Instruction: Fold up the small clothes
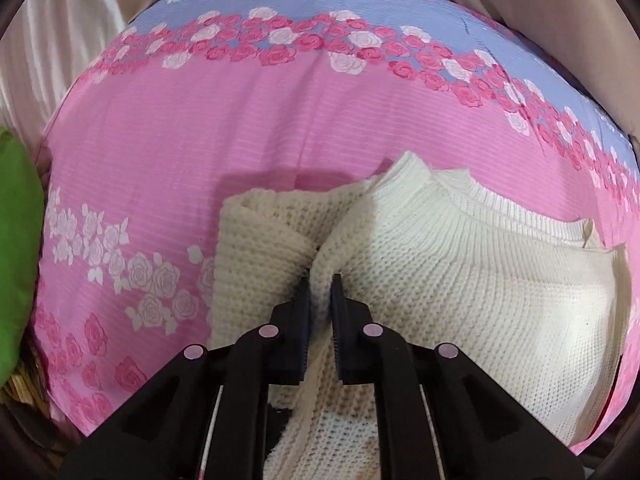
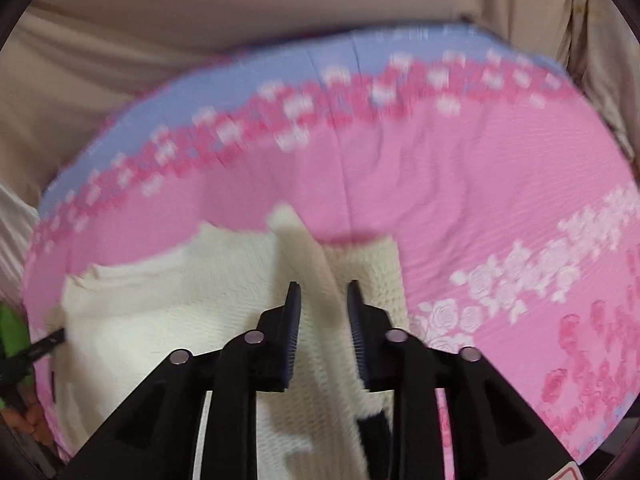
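Pinching cream sweater (image 1: 460, 264) fold in left gripper (image 1: 320, 280) jaws, pink sheet (image 1: 180, 160) beneath

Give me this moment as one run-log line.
left gripper: shut on cream knit sweater | right gripper: open astride a sweater fold | surface: pink floral sheet | fold: not finished

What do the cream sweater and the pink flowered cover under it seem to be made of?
The cream sweater looks like chunky knit yarn, perhaps wool or acrylic: visible stitch loops, ribbed collar, matte. The pink flowered cover looks like thin woven cotton or a blend: fine horizontal ridges, printed roses, matte.
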